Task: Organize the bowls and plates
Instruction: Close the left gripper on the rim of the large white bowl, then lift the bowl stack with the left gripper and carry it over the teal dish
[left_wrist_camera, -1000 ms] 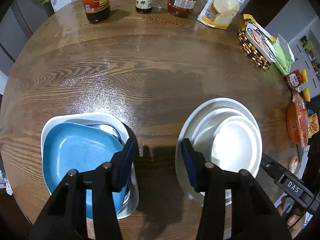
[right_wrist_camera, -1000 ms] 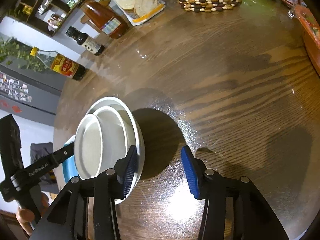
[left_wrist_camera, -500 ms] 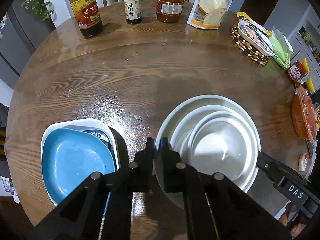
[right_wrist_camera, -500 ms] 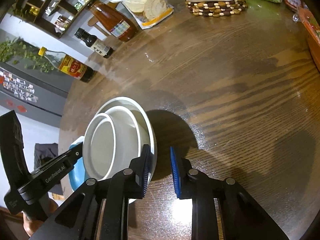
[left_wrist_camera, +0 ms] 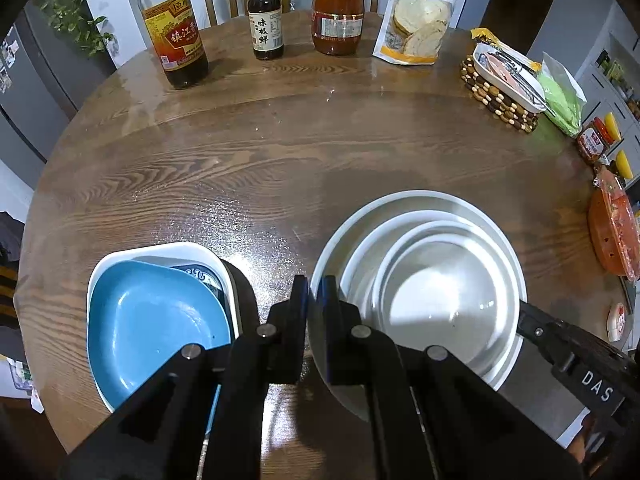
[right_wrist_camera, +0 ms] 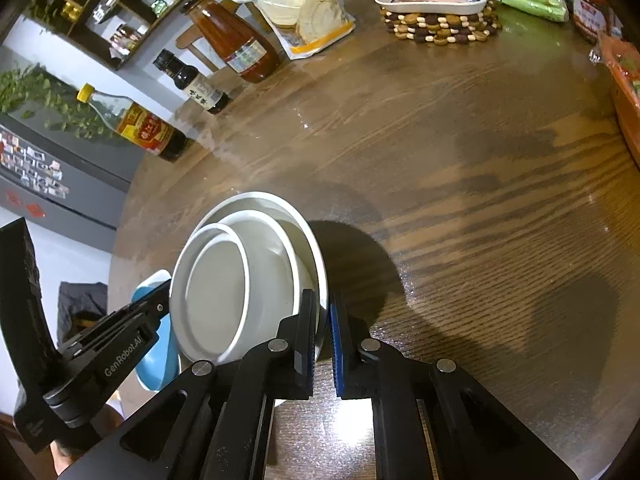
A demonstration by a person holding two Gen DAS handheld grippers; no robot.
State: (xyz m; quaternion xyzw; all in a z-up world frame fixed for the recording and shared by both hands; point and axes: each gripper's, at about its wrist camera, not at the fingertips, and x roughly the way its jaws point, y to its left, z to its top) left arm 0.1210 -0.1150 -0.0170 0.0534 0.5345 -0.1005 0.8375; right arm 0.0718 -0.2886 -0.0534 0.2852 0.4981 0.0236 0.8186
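Note:
A stack of white bowls and plates (left_wrist_camera: 436, 280) is held up above the round wooden table (left_wrist_camera: 280, 160). My left gripper (left_wrist_camera: 316, 300) is shut on the near left rim of the big white outer bowl. My right gripper (right_wrist_camera: 324, 320) is shut on the stack's (right_wrist_camera: 240, 280) right rim. To the left, a blue plate (left_wrist_camera: 152, 320) lies in a white square dish (left_wrist_camera: 168, 250) on the table, with a patterned dish partly hidden under it. The blue plate (right_wrist_camera: 154, 344) peeks out behind the left gripper's body in the right wrist view.
At the table's far edge stand a vinegar bottle (left_wrist_camera: 174, 40), a soy sauce bottle (left_wrist_camera: 264, 20), a red sauce bottle (left_wrist_camera: 338, 12) and a flour bag (left_wrist_camera: 420, 16). A beaded trivet with a white tray (left_wrist_camera: 500, 84), a green bag (left_wrist_camera: 560, 96) and an orange packet (left_wrist_camera: 612, 236) lie right.
Both grippers closed from open onto the rims of the white stack, left on the left rim, right on the right rim. The stack has risen off the table and the cameras with it.

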